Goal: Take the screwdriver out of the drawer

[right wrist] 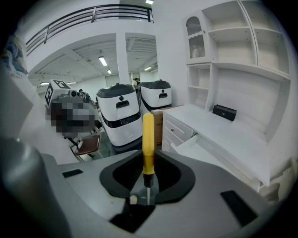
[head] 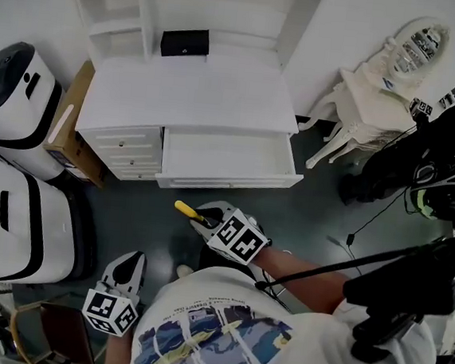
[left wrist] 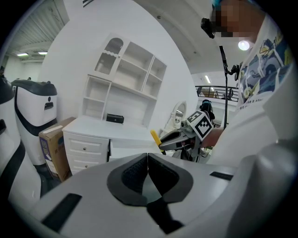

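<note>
Screwdriver (head: 186,210) sits in the right gripper (head: 202,217), whose jaws are closed part-way onto it. It is held over the dark floor (head: 121,211) in front of the white desk (head: 188,93), near the open drawer (head: 228,179) but apart from it. By my reading the taking-out is as good as done: the tool is clear of the drawer, and what remains is to carry it off. The next move calls for a firm, unchanged squeeze, since the grip lies far back on the tool.

In the right gripper view the screwdriver (right wrist: 148,139) runs straight along the gripper's (right wrist: 147,188) own line. Its yellow handle sticks out ahead of the pads and its thin metal shaft runs back between them. The tip seems to end deep in the throat, though it is too small to place exactly. From the head view the handle points up-left, toward the desk.

The left gripper (head: 130,262) hangs low at the person's left side, well apart from the tool. In its own view the left gripper (left wrist: 147,169) shows pads pressed together on nothing.
</note>
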{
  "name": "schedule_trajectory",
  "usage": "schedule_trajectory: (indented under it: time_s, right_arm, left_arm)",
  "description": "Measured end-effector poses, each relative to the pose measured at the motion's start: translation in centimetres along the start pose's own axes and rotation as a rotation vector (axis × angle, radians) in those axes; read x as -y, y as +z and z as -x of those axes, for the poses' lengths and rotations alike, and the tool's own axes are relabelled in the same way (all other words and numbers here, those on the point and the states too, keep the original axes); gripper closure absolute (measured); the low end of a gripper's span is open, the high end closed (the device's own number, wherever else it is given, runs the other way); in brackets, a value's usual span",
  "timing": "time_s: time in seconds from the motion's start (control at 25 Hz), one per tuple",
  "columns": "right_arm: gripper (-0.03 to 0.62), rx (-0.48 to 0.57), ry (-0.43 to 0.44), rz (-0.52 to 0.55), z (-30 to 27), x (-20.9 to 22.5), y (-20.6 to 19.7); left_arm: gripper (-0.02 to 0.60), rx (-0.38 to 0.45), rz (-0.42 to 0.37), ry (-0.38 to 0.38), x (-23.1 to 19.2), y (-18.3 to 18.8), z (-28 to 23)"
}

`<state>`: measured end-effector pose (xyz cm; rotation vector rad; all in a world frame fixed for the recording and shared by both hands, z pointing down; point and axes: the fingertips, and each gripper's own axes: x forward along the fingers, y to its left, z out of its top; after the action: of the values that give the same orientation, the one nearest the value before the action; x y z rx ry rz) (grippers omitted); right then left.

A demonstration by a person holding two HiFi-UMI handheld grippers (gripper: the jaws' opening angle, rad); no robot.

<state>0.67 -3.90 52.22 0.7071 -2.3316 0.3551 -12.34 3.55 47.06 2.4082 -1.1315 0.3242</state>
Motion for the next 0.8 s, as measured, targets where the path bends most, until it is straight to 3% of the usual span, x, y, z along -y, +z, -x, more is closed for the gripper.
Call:
schedule_trajectory:
  time_s: [0.8]
  right_arm:
    - [0.500,-0.005,0.028,-0.045,-0.5,1.0,1.0]
  left_arm:
    - [0.568,-0.028,0.005,-0.020,-0.8,1.0,-1.8]
